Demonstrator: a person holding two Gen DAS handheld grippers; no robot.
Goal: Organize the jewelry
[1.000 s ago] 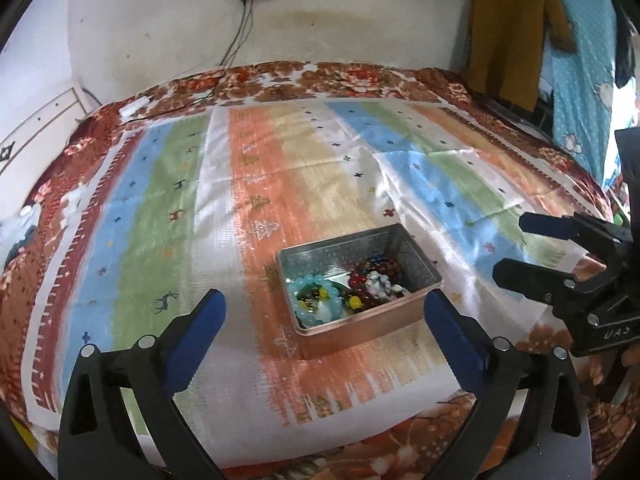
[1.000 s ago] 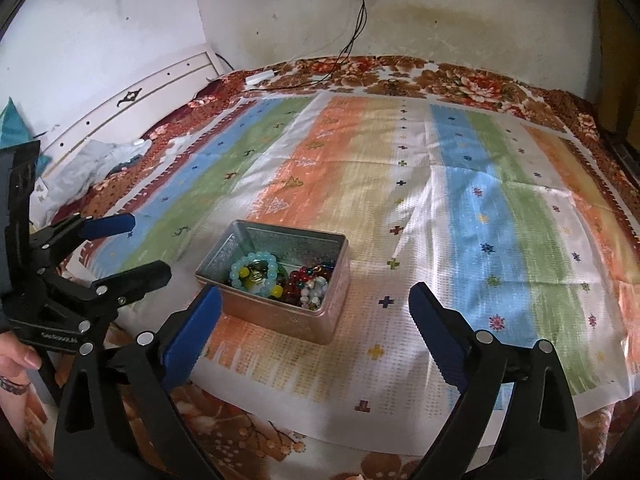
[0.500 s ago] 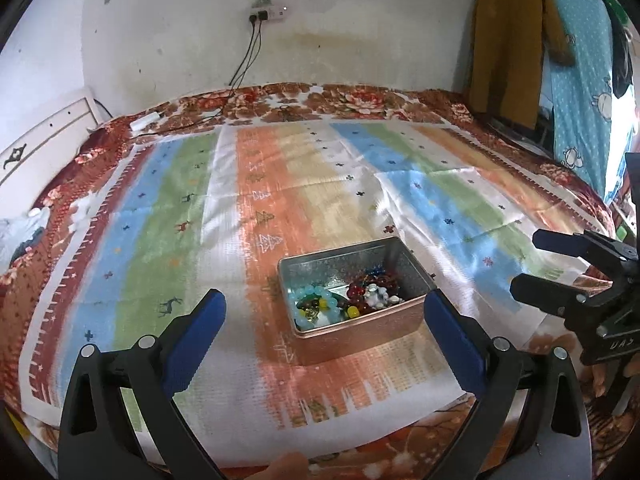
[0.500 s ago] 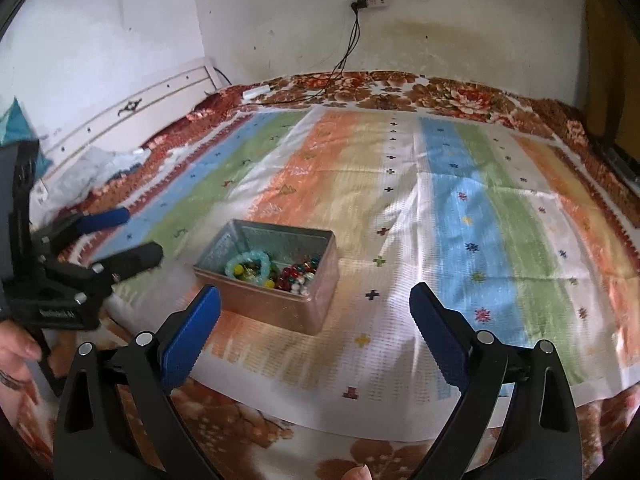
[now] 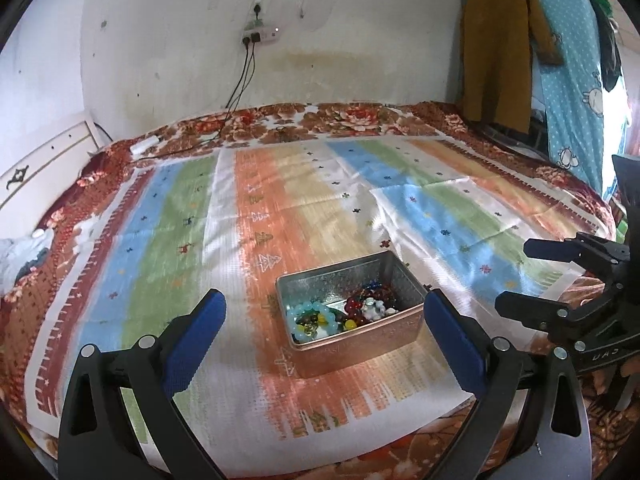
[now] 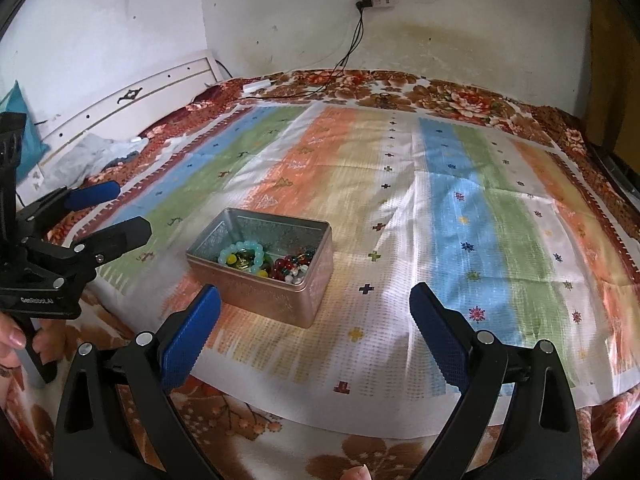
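tin (image 5: 362, 344) farther now, beads (image 5: 340, 316) jumbled, perhaps

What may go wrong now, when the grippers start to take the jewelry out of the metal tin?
1. The bead bracelets lie heaped together in the tin, so one pull may lift several and spill them.
2. The tin sits on a loose striped cloth; a push could slide or tip it.
3. Both grippers, left and right, are open near the tin and might collide.

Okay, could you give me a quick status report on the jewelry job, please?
Left gripper and right gripper open, empty, short of the tin. Bead bracelets piled inside it. Nothing in the way.
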